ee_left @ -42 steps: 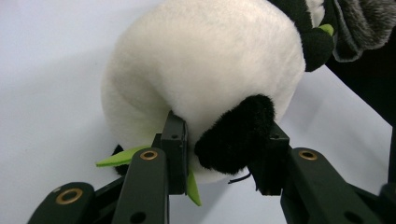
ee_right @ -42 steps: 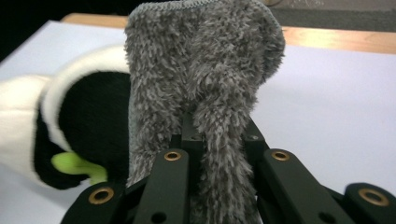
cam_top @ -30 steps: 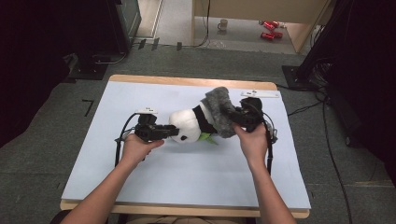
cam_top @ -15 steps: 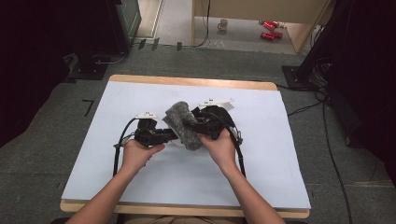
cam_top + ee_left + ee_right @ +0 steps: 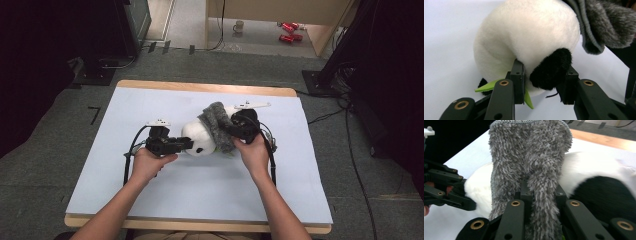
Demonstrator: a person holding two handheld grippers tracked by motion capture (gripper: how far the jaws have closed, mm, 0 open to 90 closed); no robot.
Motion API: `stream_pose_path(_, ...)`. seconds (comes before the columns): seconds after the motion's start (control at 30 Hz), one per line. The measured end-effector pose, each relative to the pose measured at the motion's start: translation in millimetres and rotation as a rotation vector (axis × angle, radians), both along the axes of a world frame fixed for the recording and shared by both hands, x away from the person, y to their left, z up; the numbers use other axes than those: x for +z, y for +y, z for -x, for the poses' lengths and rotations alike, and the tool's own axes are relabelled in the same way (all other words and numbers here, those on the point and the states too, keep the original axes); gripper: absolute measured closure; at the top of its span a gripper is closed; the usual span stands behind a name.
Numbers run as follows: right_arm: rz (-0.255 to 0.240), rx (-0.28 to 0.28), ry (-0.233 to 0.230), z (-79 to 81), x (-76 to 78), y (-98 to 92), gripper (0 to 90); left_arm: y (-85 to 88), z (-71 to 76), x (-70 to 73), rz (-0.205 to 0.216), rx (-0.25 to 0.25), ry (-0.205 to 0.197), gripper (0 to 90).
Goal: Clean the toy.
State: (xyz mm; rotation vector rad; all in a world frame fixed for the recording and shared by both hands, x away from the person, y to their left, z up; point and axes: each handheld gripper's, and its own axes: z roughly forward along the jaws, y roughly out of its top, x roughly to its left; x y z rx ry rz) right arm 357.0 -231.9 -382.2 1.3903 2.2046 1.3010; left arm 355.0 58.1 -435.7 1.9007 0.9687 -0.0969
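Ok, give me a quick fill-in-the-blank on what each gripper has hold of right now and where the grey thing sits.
1. The left gripper has its fingers shut on the plush panda's black ____.
2. The right gripper is shut on a fuzzy ____ hat.
3. In the high view, the hat lies against the panda's ____ head.
4. The panda lies on a pale ____ table.

Missing words: ear; grey; white; blue
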Motion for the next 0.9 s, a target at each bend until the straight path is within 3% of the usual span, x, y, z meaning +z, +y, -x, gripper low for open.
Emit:
stream_pose_path(0.27, -0.011, -0.123, -0.022, -0.6, 2.0, -37.2, 77.2, 4.4, -7.4, -2.1, 0.019, 0.0, 0.013, 64.2)
stream_pose_path(0.37, -0.067, -0.121, -0.008, -0.6, -7.0, -48.8, 76.9, 3.9, -9.3, -2.3, 0.017, -0.007, 0.011, 64.2)
stream_pose_path(0.5, -0.038, -0.156, -0.004, 0.5, -10.0, -55.7, 76.9, 3.3, -12.0, -1.5, 0.019, -0.005, 0.015, 64.2)
stream_pose_path(0.73, -0.028, -0.205, 0.024, 3.2, -14.9, -71.6, 77.0, 1.7, -16.3, -1.1, 0.028, 0.003, 0.007, 64.2)
stream_pose_path(0.8, -0.039, -0.218, 0.033, 5.3, -13.0, -76.1, 77.4, 2.3, -18.1, -1.0, 0.032, 0.01, 0.009, 64.2)
stream_pose_path(0.9, 0.0, -0.246, 0.023, 9.5, -3.8, -79.2, 78.2, 4.5, -21.0, -0.9, 0.038, 0.021, 0.021, 64.5)
